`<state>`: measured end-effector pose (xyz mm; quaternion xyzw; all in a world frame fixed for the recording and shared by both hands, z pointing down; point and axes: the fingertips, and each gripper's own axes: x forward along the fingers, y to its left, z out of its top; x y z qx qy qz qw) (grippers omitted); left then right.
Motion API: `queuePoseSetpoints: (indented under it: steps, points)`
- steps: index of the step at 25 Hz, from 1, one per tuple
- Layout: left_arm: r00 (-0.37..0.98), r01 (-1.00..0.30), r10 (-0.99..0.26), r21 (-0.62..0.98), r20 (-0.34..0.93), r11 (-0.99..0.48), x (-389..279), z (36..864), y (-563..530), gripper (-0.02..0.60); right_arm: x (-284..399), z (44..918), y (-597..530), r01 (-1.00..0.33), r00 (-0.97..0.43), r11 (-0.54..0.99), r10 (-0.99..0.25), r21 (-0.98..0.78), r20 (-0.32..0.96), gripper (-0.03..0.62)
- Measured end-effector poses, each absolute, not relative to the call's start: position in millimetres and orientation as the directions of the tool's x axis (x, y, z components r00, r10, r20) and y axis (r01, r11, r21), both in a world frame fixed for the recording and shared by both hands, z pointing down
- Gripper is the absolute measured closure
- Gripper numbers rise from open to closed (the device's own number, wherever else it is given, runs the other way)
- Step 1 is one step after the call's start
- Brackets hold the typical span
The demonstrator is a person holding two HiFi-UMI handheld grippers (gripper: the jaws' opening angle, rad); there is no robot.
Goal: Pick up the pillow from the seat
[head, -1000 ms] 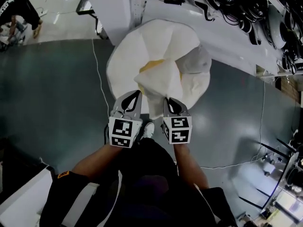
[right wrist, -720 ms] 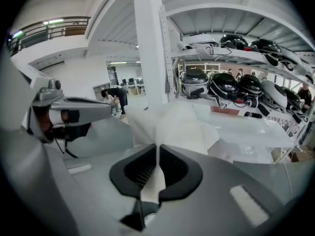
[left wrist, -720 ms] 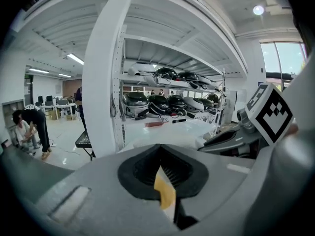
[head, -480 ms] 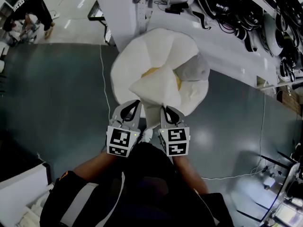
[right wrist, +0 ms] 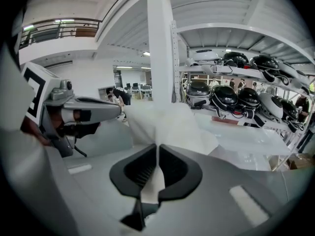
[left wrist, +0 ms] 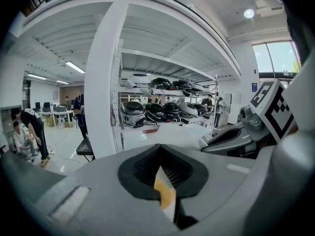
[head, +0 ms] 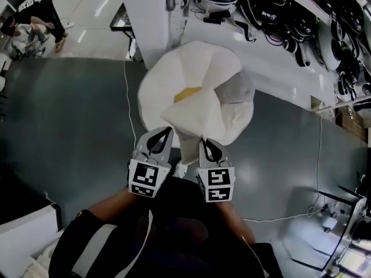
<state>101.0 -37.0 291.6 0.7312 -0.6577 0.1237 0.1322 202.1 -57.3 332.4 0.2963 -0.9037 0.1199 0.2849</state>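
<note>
Forearms (head: 110,201) reach out from a dark-clothed torso at the bottom of the head view, each ending in a cube with square markers. A white shoe (head: 181,168) shows on the floor between the two cubes.

Just beyond them, the left tongs (head: 166,132) and the right tongs (head: 205,143) sit side by side at the near edge of the pillow (head: 197,113). In the left gripper view, the left tongs (left wrist: 160,173) are closed on a thin fold of the pillow (left wrist: 165,194), cream with a yellow patch on it. In the right gripper view, the right tongs (right wrist: 156,168) are clamped on a pale fold of the pillow (right wrist: 162,127), which spreads out ahead of the jaws. Each gripper shows in the other's view, close alongside.

The pillow hangs from both grips as a cream, bunched shape over the near part of the seat (head: 168,74), a round cream cushion-like chair standing on the dark floor (head: 69,114). A grey cushion (head: 237,88) lies on the seat's right side, partly behind the pillow.

A thin white cable (head: 128,109) runs across the floor to the left of the seat. Behind the seat stand a white post (head: 145,16) and white shelving (head: 278,33) loaded with dark helmets and cables. At the far upper left, a person (head: 35,16) in dark clothes bends over.
</note>
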Motion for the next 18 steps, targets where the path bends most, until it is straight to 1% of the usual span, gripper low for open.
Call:
queuePoseSetpoints:
  steps: [18]
  points:
    - [0.162, -0.987, -0.918, 0.049, 0.361, -0.155, 85, 301, -17, 0.578, 184, 339, -31, -0.63, -0.622, 0.776, -0.486, -0.024, 0.614, 0.576]
